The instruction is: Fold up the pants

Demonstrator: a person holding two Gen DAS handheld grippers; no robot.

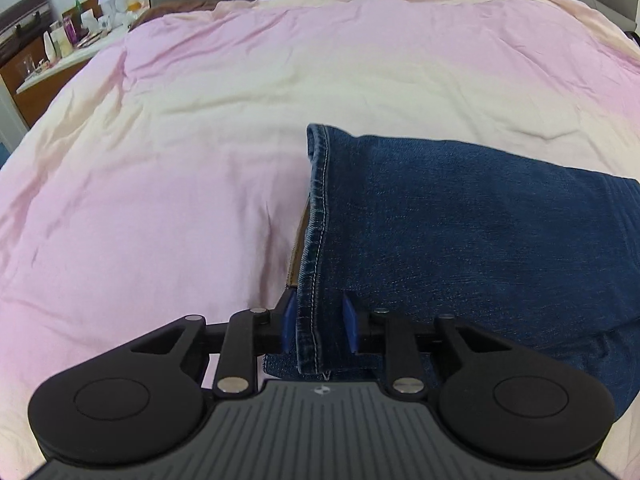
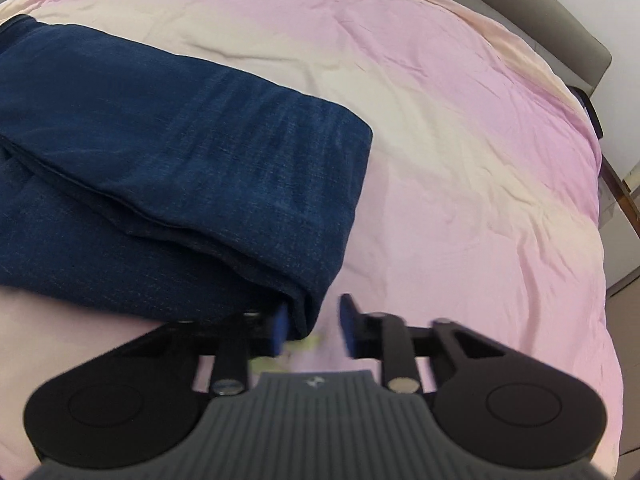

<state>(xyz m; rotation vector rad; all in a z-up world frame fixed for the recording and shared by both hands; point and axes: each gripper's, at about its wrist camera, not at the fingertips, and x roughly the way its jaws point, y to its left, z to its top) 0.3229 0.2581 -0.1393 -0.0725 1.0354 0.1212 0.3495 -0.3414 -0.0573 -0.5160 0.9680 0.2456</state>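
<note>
From the left wrist, the left gripper [image 1: 320,322] has its blue pads parted around the stitched hem of the folded jeans [image 1: 460,220]; the hem runs forward from between them, the denim spreads ahead and right, and the pads do not clearly pinch it, so it stands open over the pink bedspread [image 1: 180,140]. From the right wrist, the right gripper [image 2: 312,326] shows a blurred gap between its pads, open, with the folded corner of the jeans [image 2: 180,152] against the left pad and the rest lying ahead to the left.
</note>
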